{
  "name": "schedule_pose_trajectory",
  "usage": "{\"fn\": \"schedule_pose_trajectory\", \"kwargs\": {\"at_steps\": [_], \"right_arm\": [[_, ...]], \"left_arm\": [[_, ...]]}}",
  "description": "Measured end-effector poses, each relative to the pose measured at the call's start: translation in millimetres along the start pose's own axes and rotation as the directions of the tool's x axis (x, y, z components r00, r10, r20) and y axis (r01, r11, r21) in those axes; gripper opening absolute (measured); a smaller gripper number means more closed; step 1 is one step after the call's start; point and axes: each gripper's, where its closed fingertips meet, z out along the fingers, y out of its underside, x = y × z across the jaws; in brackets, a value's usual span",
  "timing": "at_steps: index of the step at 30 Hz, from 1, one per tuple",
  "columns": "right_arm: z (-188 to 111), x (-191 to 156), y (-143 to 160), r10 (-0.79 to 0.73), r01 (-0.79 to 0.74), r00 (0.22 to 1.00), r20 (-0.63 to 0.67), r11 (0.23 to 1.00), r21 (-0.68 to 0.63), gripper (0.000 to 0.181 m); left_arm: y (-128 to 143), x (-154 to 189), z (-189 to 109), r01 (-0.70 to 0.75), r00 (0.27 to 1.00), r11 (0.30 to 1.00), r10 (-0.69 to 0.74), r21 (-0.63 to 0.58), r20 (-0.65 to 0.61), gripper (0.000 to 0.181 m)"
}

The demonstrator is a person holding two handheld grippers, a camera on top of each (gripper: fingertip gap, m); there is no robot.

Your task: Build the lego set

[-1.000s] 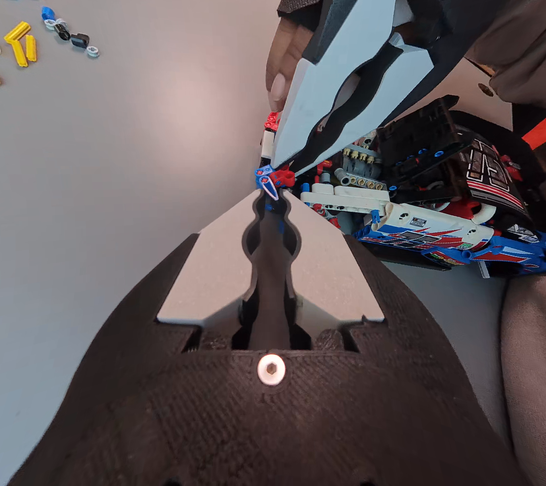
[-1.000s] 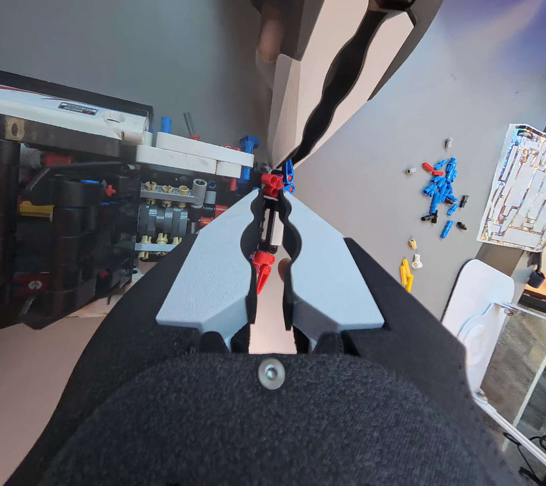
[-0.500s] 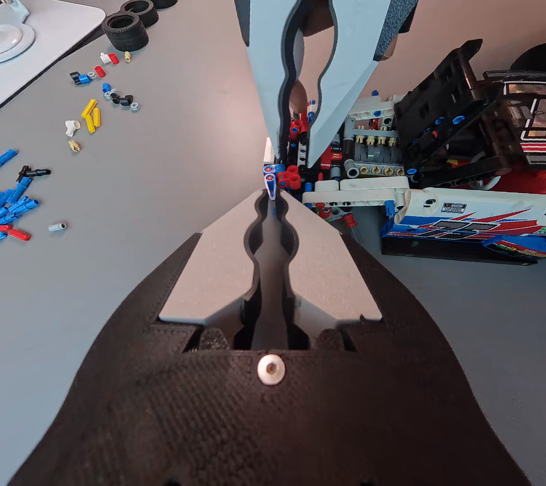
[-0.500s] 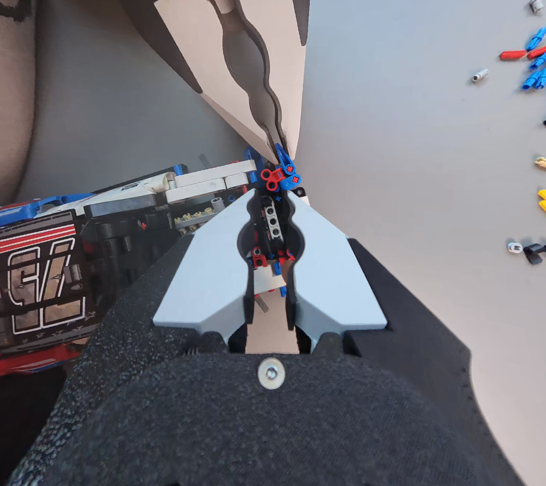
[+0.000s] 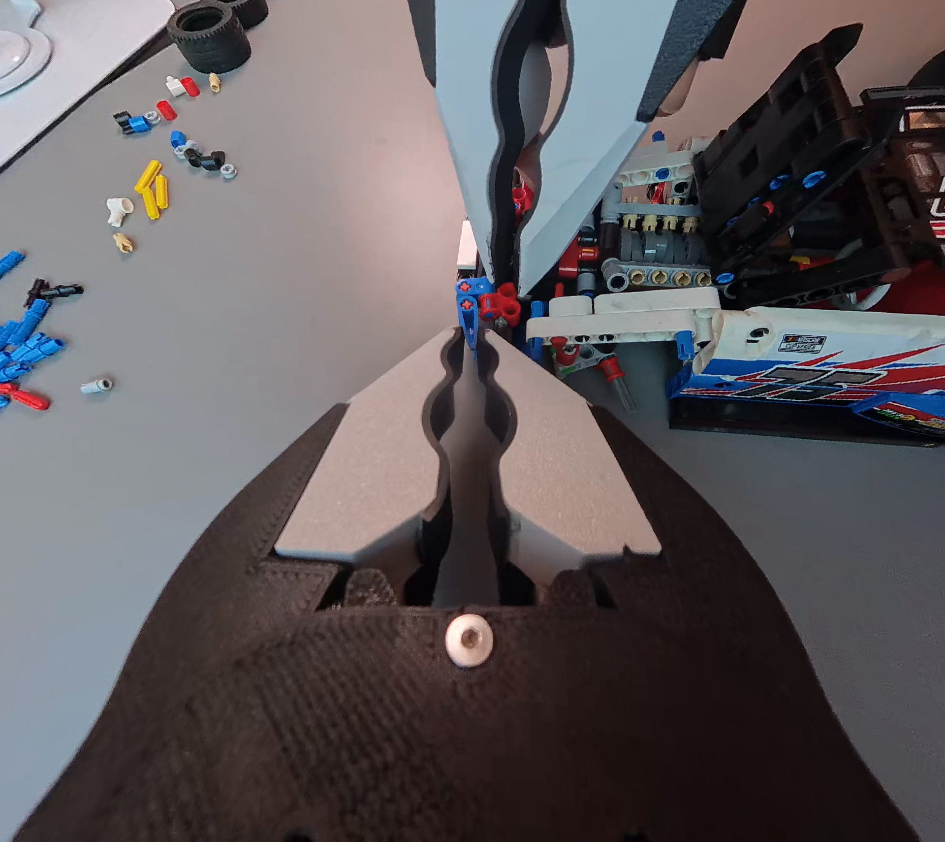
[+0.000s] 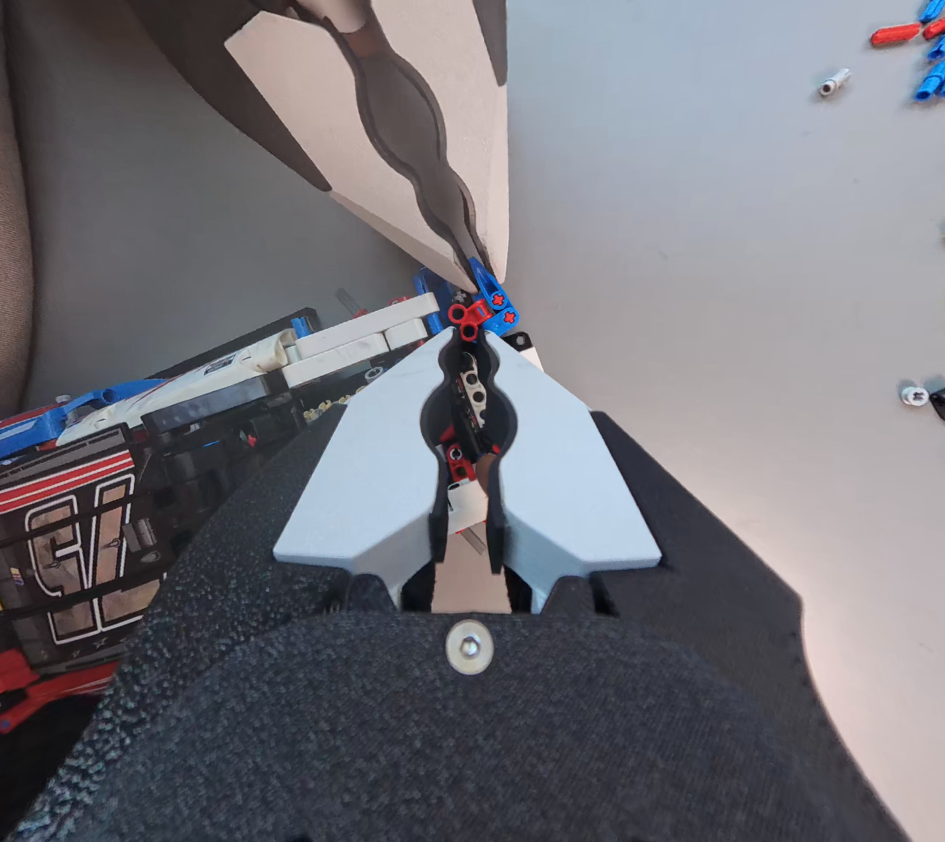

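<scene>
Right gripper point(image 6: 470, 334) swung overhead; both clamped: left gripper point(image 5: 473, 336) blue piece point(image 5: 468, 313), right red connector point(image 6: 468, 318).

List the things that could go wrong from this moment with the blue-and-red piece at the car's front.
1. The left gripper pinches only the thin tip of the blue piece; a twist could pop it free.
2. The right gripper closes on the red connector right at its tips, so it may slip under pressure.
3. Both grippers crowd the car model; hard pushing might shift it or loosen its white beams.
</scene>
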Motion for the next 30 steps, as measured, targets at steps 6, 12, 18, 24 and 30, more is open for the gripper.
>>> {"fn": "schedule_pose_trajectory", "kwargs": {"at_steps": [6, 12, 18, 24, 30], "right_arm": [[-0.5, 2.6, 0.4, -0.059, 0.057, 0.997, -0.04, 0.998, -0.037, 0.002], [3.1, 3.2, 6.0, -0.099, 0.095, 0.994, -0.053, 0.993, -0.064, 0.0], [-2.9, 2.0, 3.1, -0.062, 0.062, 0.998, -0.009, 0.997, -0.039, 0.004], [-10.4, 18.9, -5.3, -0.007, 0.008, 1.0, -0.022, 0.999, 0.036, 0.013], [12.9, 26.5, -3.9, 0.081, -0.079, 0.996, 0.047, 0.996, -0.051, 0.02]], "left_arm": [[-3.3, 1.2, -3.7, 0.123, 0.988, 0.992, -0.12, 0.028, -0.097, 0.006], [-1.9, 3.0, -1.5, 0.129, 0.986, 0.992, -0.127, 0.011, -0.111, 0.0], [-1.8, 2.9, -1.6, 0.128, 0.985, 0.992, -0.126, 0.01, -0.115, 0.0], [1.4, -21.0, -5.4, 0.164, 0.985, 0.986, -0.164, 0.003, -0.049, 0.005], [6.1, -39.0, -7.9, 0.202, 0.979, 0.979, -0.202, -0.01, -0.008, 0.01]]}}
